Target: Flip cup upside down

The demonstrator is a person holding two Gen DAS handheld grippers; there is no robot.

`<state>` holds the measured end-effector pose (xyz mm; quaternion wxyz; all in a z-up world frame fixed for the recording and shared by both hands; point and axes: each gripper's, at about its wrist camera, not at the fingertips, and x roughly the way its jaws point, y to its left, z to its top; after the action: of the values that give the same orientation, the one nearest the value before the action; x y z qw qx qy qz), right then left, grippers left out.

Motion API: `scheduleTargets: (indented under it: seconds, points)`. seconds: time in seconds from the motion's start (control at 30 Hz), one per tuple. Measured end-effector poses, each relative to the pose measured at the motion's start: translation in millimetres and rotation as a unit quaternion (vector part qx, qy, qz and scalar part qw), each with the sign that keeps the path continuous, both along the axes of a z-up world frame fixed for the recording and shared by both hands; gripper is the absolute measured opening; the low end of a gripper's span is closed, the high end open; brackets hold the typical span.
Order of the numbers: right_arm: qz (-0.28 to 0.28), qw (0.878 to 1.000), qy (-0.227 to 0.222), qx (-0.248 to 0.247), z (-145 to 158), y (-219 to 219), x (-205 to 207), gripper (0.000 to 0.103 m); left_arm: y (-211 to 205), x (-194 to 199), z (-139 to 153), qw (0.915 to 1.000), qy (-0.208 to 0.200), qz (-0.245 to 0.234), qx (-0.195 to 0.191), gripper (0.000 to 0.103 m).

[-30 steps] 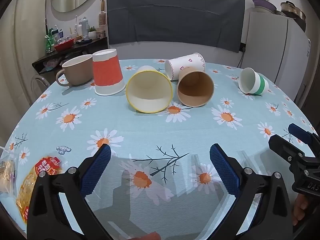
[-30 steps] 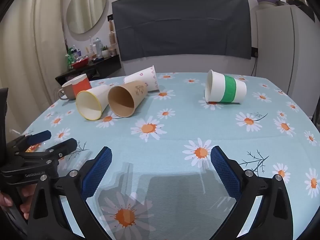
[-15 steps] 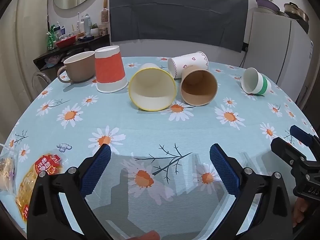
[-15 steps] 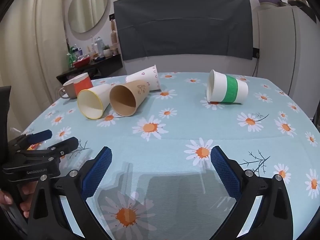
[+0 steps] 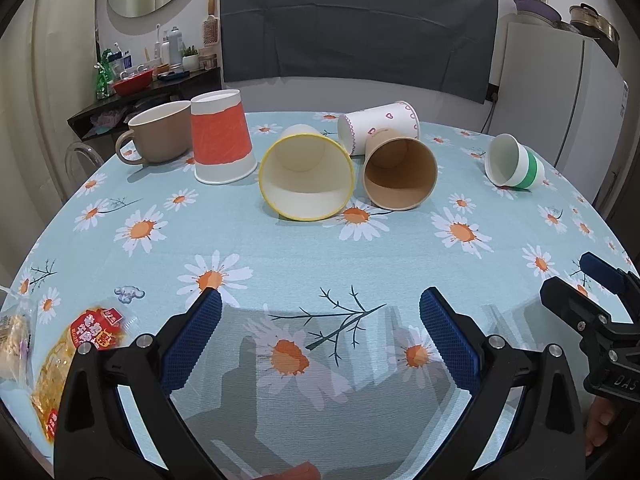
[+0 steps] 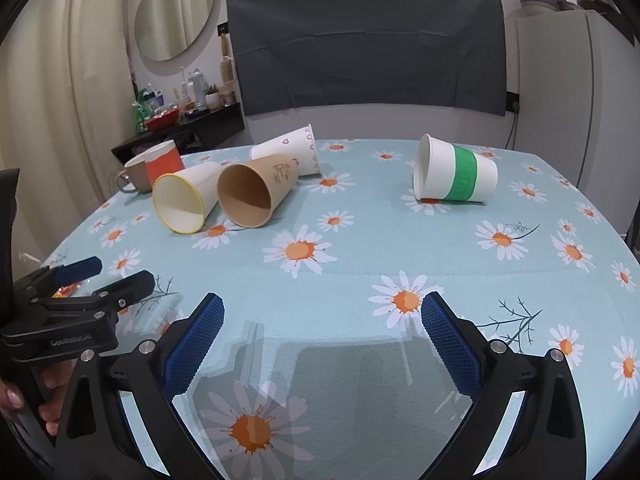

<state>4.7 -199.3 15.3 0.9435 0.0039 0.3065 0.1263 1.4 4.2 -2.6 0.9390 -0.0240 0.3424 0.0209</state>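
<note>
Several paper cups lie on their sides on the daisy tablecloth: a yellow-rimmed cup (image 5: pixel 306 178) (image 6: pixel 184 202), a brown cup (image 5: pixel 400 174) (image 6: pixel 256 194), a white cup with hearts (image 5: pixel 380 126) (image 6: pixel 290 152) and a green-banded cup (image 5: pixel 514 162) (image 6: pixel 456 174). An orange cup (image 5: pixel 222 142) (image 6: pixel 162 166) stands upside down. My left gripper (image 5: pixel 320 330) (image 6: pixel 100 274) is open and empty, near the table's front. My right gripper (image 6: pixel 322 332) (image 5: pixel 576 276) is open and empty, well short of the green-banded cup.
A brown mug (image 5: pixel 158 132) stands upright beside the orange cup. Snack packets (image 5: pixel 76 356) lie at the table's front left edge. A side shelf with bottles (image 5: pixel 148 80) is beyond the table on the left, a white fridge (image 5: pixel 560 92) on the right.
Both grippers have moved slightly forward toward the cups, which appear a little closer. Both stay open. No cup has moved.
</note>
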Motion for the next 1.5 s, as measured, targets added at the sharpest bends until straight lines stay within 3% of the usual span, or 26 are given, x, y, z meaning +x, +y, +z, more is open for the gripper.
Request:
scheduleTargets:
  seconds: [1.5]
  points:
    - [0.004,1.0,0.002,0.004,-0.7,0.5,0.3,0.095,0.5,-0.6,0.6,0.9999,0.0,0.013,0.005,0.097]
